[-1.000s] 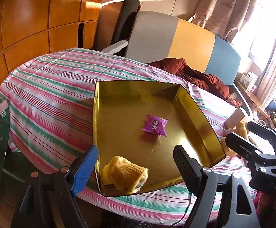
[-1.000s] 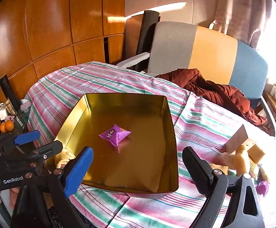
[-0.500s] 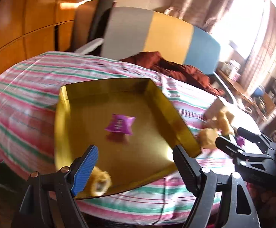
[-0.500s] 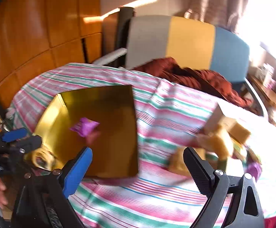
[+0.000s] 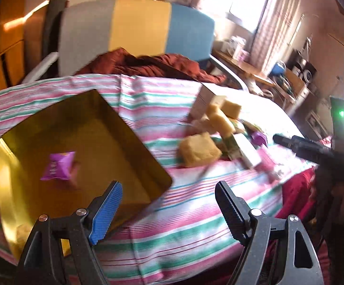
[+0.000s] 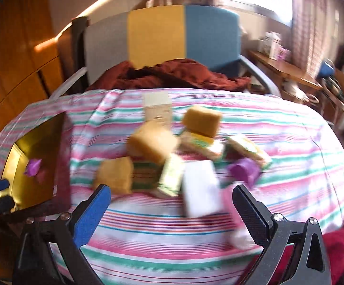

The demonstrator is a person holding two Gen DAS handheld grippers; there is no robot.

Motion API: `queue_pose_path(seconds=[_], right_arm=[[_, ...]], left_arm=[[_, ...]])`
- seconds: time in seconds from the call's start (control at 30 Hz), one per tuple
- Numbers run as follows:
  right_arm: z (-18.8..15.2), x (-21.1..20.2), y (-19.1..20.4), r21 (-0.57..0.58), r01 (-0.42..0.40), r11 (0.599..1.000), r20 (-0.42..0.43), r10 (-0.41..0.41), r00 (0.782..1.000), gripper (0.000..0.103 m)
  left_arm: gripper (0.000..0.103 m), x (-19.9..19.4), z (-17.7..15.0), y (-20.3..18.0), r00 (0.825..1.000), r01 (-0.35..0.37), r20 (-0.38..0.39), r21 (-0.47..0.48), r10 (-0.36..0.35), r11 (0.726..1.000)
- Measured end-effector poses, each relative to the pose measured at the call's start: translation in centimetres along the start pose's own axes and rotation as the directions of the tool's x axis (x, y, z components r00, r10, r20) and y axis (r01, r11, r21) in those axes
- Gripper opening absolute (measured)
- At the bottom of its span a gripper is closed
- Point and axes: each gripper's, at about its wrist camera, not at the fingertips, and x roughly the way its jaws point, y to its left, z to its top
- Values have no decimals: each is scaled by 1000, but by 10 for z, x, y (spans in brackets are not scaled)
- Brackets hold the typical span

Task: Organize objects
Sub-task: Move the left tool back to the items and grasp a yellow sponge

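A gold tin tray (image 5: 115, 118) lies on the striped tablecloth and holds a purple packet (image 5: 58, 166). A yellow item (image 5: 22, 232) sits at its near corner. The tray also shows at the left of the right wrist view (image 6: 41, 166). A blurred pile of objects lies to its right: yellow sponge blocks (image 6: 150, 142), a white box (image 6: 200, 187), a purple packet (image 6: 243, 171) and green-yellow packets (image 6: 172, 173). My left gripper (image 5: 168, 206) is open and empty over the tray's right corner. My right gripper (image 6: 172, 209) is open and empty just short of the pile.
A chair with grey, yellow and blue back panels (image 6: 162, 35) stands behind the table with a dark red garment (image 6: 172, 73) on it. A cardboard box (image 6: 157, 109) stands behind the pile. A cluttered desk (image 5: 255, 71) lies at far right.
Both grippers have swung to the right, away from the tray and toward the pile of objects. Both stay open and empty.
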Motion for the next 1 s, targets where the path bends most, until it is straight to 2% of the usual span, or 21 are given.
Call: queue_pose_path(seconds=[0.07, 0.23, 0.3, 0.37, 0.43, 0.53, 0.7, 0.8, 1.0], right_arm=[[1, -1, -31, 78, 14, 997, 7, -15, 1000, 103], [-4, 2, -90, 238, 40, 970, 31, -48, 998, 103], [-10, 5, -104, 302, 17, 953, 34, -28, 999, 103], [-12, 6, -112, 367, -50, 929, 58, 31, 998, 103], [-11, 5, -113, 386, -83, 919, 87, 53, 995, 103], [-12, 9, -115, 406, -105, 908, 75, 81, 994, 103], [-13, 8, -119, 420, -129, 898, 92, 100, 991, 103], [-13, 7, -120, 422, -146, 895, 104, 112, 988, 103], [-14, 3, -128, 452, -168, 876, 135, 119, 984, 103]], left_arm=[[81, 8, 5, -11, 999, 28, -17, 16, -28, 999], [81, 27, 18, -39, 999, 29, -41, 90, -25, 996], [81, 40, 25, -49, 998, 21, -61, 116, -14, 993], [81, 51, 32, -55, 997, 24, -73, 128, -15, 992], [82, 68, 38, -64, 995, 1, -94, 154, 14, 988], [83, 95, 47, -71, 991, -26, -125, 176, 49, 984], [85, 133, 57, -72, 979, -76, -176, 156, 103, 985], [88, 153, 64, -71, 974, -81, -200, 133, 107, 988], [86, 184, 68, -74, 964, -122, -221, 135, 150, 983]])
